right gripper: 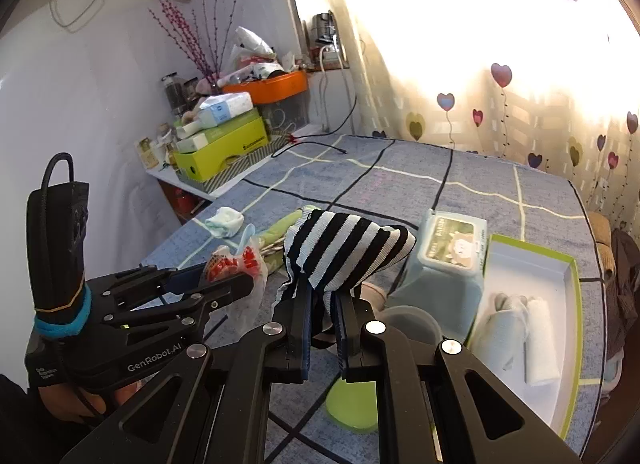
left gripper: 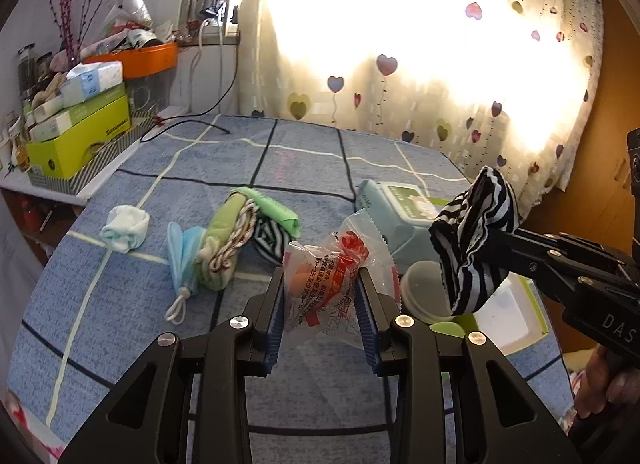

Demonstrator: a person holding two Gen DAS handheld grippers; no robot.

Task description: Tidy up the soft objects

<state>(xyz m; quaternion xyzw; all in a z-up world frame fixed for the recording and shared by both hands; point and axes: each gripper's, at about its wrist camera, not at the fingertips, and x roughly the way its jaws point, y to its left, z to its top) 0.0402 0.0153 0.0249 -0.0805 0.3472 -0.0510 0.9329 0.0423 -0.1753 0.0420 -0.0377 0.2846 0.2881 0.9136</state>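
My left gripper [left gripper: 322, 284] is shut on a clear plastic packet [left gripper: 332, 280] with red print and an orange sponge inside, held above the blue checked bedspread [left gripper: 280, 152]. My right gripper [right gripper: 323, 304] is shut on a black-and-white striped sock [right gripper: 344, 252], held in the air; it also shows in the left wrist view [left gripper: 472, 248]. On the bed lie a white rolled sock [left gripper: 126, 230], a blue face mask [left gripper: 182, 256], a green sock bundle [left gripper: 228, 240] and another striped sock [left gripper: 272, 236]. A green-rimmed white box [right gripper: 532, 264] holds folded pale cloths [right gripper: 516, 332].
A blue wet-wipes pack [right gripper: 452, 248] lies beside the box. A grey round lid [left gripper: 424, 288] and a green lid [right gripper: 352, 408] lie below my grippers. A cluttered shelf with a lime box [left gripper: 80, 136] stands at the left. A black cable [left gripper: 188, 124] lies on the far bed.
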